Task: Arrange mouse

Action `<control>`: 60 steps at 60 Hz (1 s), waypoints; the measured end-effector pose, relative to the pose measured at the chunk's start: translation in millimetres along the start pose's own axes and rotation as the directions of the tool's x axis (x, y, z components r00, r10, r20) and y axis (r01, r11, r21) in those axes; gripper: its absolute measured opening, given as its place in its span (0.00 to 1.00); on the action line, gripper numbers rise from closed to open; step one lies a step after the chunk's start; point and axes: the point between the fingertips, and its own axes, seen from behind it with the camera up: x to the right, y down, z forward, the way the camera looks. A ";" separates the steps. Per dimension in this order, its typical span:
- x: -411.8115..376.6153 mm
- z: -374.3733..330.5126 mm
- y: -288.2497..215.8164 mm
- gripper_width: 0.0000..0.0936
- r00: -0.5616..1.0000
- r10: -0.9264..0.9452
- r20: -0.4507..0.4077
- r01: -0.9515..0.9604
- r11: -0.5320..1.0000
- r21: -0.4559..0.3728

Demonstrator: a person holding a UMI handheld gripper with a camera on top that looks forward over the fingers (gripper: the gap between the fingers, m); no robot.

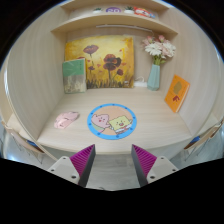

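Observation:
A pale pink mouse [67, 119] lies on the light wooden desk [150, 128], to the left of a round blue mouse pad [113, 120] with cartoon figures on it. My gripper [112, 162] is well short of both, low over the desk's front. Its fingers, with magenta pads [84, 159], are open and hold nothing. The mouse pad lies ahead of the fingers; the mouse is ahead and to the left.
At the back stand a flower painting [105, 62], a small greenish picture [74, 74], a vase of flowers [155, 70] and an orange card [176, 92]. A shelf [115, 22] above carries small items. Side walls close in the desk.

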 end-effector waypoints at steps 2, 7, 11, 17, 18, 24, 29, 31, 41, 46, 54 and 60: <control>-21.6 7.5 6.1 0.77 1.000 -0.001 0.019 0.002 1.000 -0.013; -70.1 22.8 19.4 0.76 0.998 -0.007 0.061 0.010 0.999 -0.047; -110.2 34.5 21.6 0.76 0.995 -0.013 0.100 0.019 0.998 -0.057; -166.0 55.2 19.2 0.77 0.987 -0.001 0.163 0.012 0.998 -0.067; -173.4 59.5 18.2 0.77 0.985 0.001 0.170 0.010 0.998 -0.068; -207.5 84.7 8.7 0.77 0.982 0.002 0.190 0.013 0.997 -0.078; -224.2 105.9 -2.6 0.77 0.982 0.012 0.189 0.003 0.997 -0.080; -229.0 114.6 -7.0 0.77 0.983 0.019 0.185 -0.004 0.997 -0.082; -236.0 153.5 -29.1 0.76 0.991 0.029 0.134 -0.015 0.995 -0.099; -240.3 169.0 -43.1 0.76 0.992 0.036 0.123 -0.023 0.995 -0.100; -255.3 191.4 -65.2 0.76 0.989 0.043 0.139 -0.031 0.996 -0.087; -267.7 206.6 -73.7 0.76 0.989 0.011 0.145 0.003 0.996 -0.092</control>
